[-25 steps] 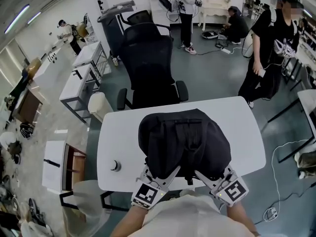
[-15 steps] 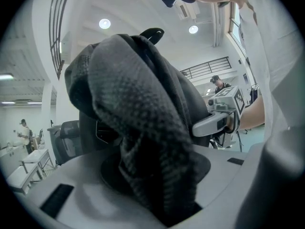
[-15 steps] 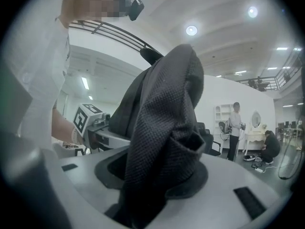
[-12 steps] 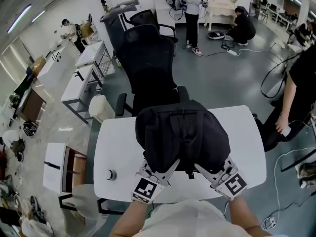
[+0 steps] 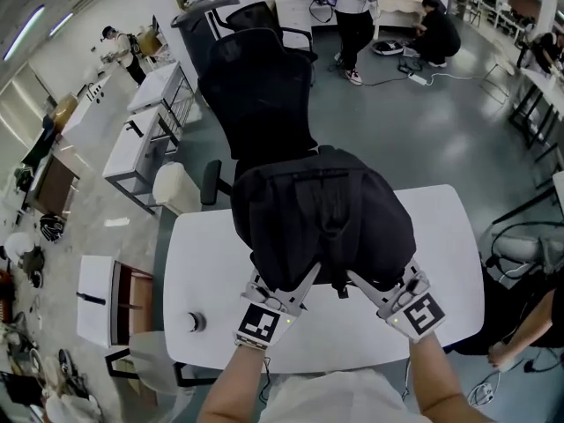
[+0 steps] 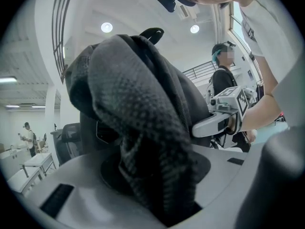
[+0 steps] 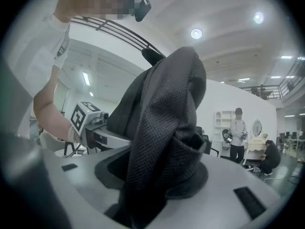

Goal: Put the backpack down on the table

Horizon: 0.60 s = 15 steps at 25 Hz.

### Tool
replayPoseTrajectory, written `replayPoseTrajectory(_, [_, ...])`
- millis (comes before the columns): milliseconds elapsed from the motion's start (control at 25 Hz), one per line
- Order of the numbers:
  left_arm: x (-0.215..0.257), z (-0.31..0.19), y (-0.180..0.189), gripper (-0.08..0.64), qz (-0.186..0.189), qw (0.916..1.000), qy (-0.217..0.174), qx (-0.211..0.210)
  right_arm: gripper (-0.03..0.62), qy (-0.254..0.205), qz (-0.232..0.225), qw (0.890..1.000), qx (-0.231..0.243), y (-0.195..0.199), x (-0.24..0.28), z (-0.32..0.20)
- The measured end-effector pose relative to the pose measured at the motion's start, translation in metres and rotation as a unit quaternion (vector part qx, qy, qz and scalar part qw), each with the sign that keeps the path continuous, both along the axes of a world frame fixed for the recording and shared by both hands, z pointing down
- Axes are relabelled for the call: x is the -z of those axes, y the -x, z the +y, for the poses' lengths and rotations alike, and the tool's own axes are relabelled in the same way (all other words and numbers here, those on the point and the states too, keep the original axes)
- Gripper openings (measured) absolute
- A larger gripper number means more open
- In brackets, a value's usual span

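A black backpack (image 5: 322, 218) hangs over the white table (image 5: 211, 263), its straps toward me; I cannot tell whether it touches the tabletop. My left gripper (image 5: 286, 286) is shut on the pack's near left edge, and my right gripper (image 5: 377, 289) is shut on its near right edge. In the left gripper view, dark woven backpack fabric (image 6: 143, 128) is pinched in the left gripper (image 6: 152, 180), with the right gripper (image 6: 224, 114) beyond it. In the right gripper view, backpack fabric (image 7: 167, 118) bunches in the right gripper (image 7: 152, 185), and the left gripper (image 7: 93, 125) shows at left.
A black office chair (image 5: 264, 95) stands at the table's far edge. A small round object (image 5: 194, 322) sits near the table's front left corner. Side tables (image 5: 141, 139) line the left, people stand far back (image 5: 352, 7), and another person (image 5: 520, 346) is at the lower right.
Both grippers and the backpack have moved farther out over the table, away from me. The person walking at the right has passed toward the lower right.
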<state>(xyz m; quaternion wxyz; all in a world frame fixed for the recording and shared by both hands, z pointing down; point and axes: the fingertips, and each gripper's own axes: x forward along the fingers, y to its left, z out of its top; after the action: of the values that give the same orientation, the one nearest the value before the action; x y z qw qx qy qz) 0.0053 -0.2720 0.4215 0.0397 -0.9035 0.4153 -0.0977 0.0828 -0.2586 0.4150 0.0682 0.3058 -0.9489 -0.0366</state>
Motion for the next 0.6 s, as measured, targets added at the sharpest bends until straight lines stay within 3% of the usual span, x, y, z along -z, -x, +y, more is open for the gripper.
replayPoseTrajectory(600, [-0.075, -0.097, 0.024, 0.184, 0.000, 0.9989, 0.044, -0.017, 0.202, 0.020, 0.018, 0.999, -0.028, 0.024, -0.075, -0.094])
